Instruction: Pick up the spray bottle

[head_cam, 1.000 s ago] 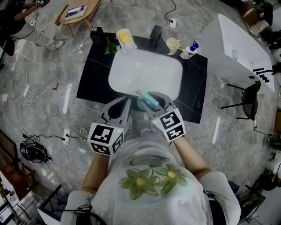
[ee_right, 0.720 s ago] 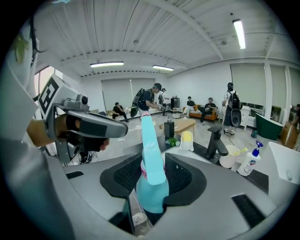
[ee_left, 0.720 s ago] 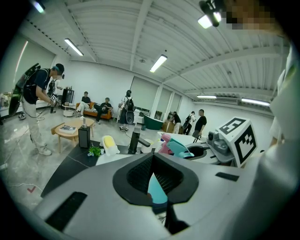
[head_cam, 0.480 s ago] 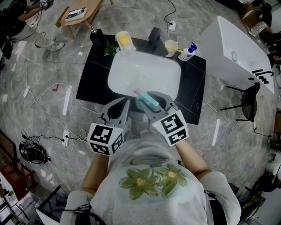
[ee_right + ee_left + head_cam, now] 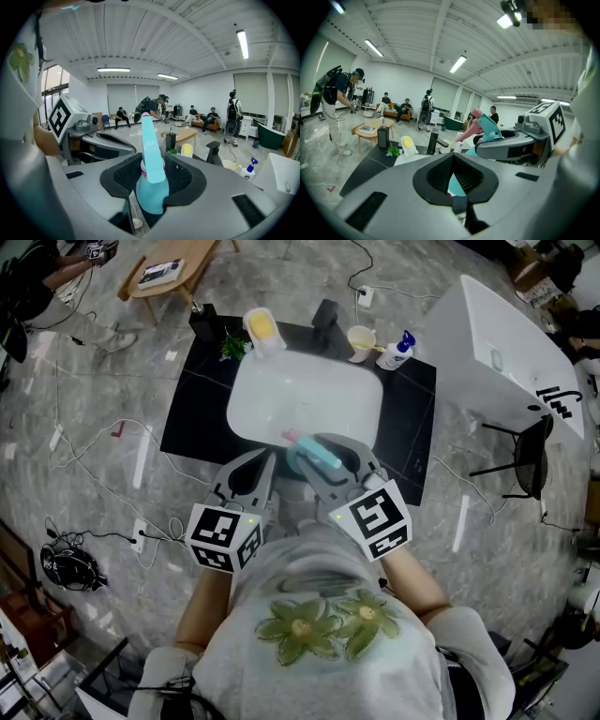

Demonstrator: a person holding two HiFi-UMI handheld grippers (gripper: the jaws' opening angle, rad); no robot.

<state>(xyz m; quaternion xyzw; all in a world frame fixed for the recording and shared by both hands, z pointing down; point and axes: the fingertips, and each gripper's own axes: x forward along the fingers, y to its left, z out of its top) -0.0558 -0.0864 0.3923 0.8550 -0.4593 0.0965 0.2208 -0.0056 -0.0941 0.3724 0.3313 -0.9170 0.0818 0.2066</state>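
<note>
A teal spray bottle [image 5: 314,456] with a pink nozzle is held above the near edge of the white sink [image 5: 305,399]. My right gripper [image 5: 324,454] is shut on its body. In the right gripper view the spray bottle [image 5: 152,180] stands upright between the dark pads [image 5: 180,176], its trigger head pointing up. My left gripper [image 5: 264,463] hovers just left of it, its jaws together and nothing between them. The left gripper view shows the spray bottle [image 5: 485,128] to the right, held in the right gripper [image 5: 508,145].
The sink sits in a black counter [image 5: 197,409]. Along its far edge stand a black dispenser [image 5: 202,320], a small plant [image 5: 232,348], a yellow container [image 5: 262,326], a faucet [image 5: 325,313], a cup [image 5: 362,338] and a blue-topped spray bottle [image 5: 397,351]. At the right are a white table [image 5: 506,352] and a chair [image 5: 534,451].
The right gripper's marker cube has shifted a little toward the lower right, with the teal bottle still held. The left gripper has hardly moved.
</note>
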